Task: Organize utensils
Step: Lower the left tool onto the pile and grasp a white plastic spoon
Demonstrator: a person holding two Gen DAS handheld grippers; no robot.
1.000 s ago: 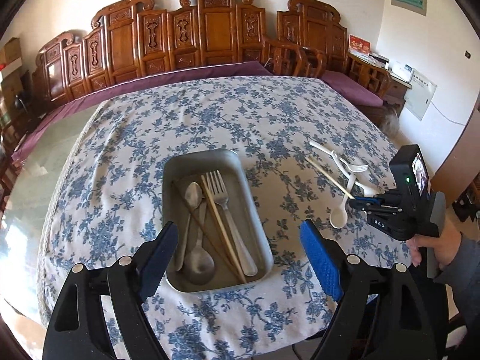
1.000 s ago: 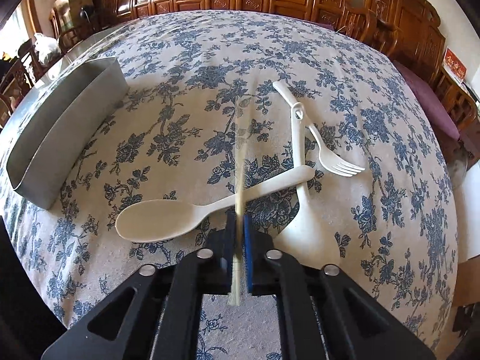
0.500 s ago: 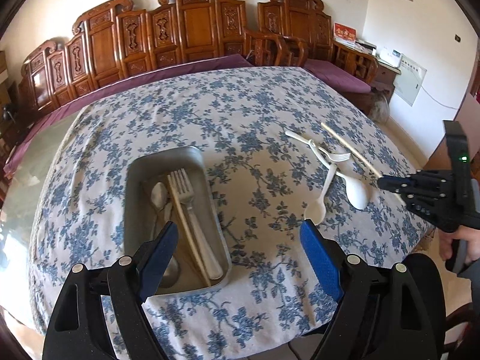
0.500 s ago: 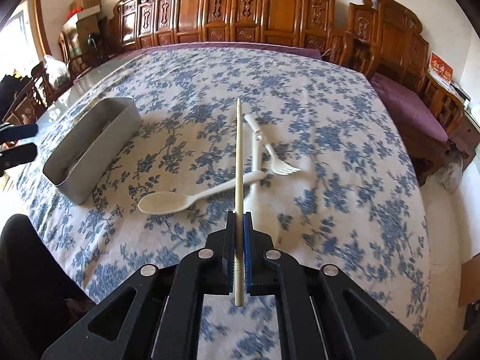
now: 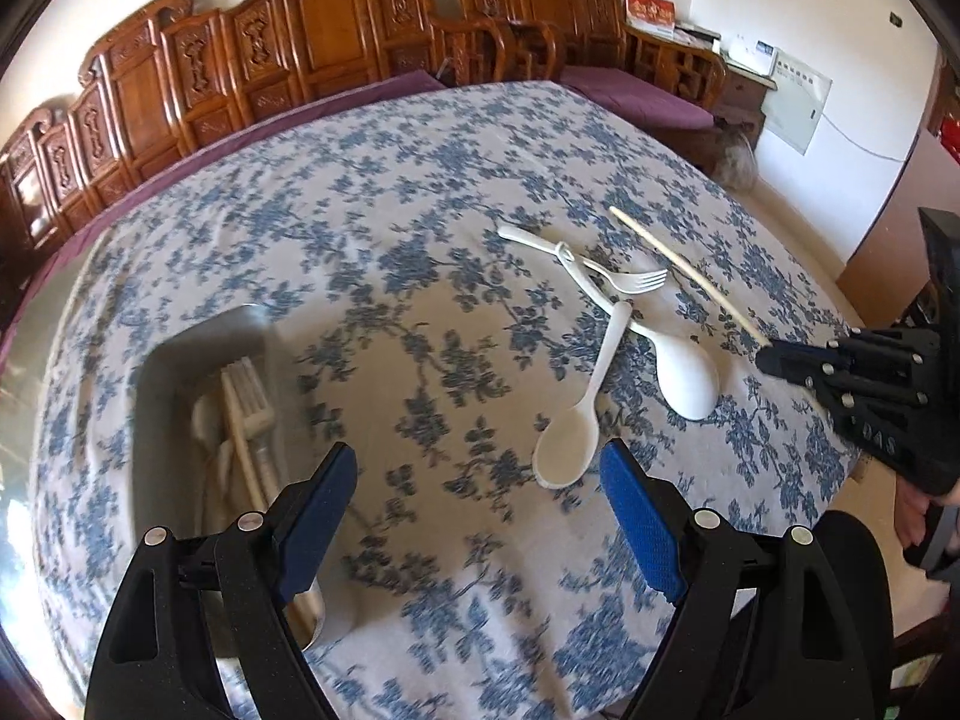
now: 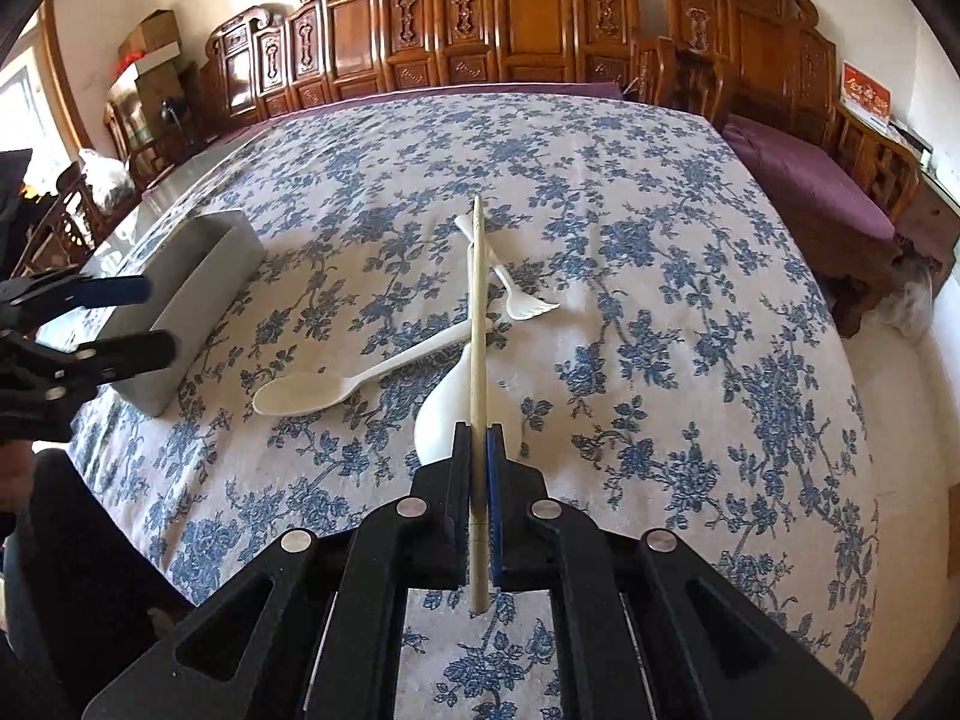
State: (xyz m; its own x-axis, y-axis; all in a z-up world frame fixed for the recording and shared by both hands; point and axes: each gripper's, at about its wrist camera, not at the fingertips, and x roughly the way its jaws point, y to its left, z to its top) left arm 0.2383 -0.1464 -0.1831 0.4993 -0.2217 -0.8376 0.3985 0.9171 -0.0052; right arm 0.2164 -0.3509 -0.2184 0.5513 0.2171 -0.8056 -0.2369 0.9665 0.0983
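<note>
The chopstick [image 6: 477,324] is clamped near its butt end between the shut pads of the right gripper [image 6: 478,462], lifted clear of the floral tablecloth [image 6: 660,276] and pointing far across it. Beneath it lie the cream spoon [image 6: 312,390], a white ladle-like spoon [image 5: 684,369] and a white fork [image 5: 630,281], crossed together. The metal tray [image 6: 198,294] sits far left. The left gripper [image 5: 480,489] hangs wide open and empty beside the tray. With such a thin, end-held stick, a quick swing could pivot it loose

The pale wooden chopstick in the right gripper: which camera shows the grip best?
Right wrist: the pale wooden chopstick runs clamped between the shut right gripper. Left wrist shows only its free length entering that gripper side-on.
</note>
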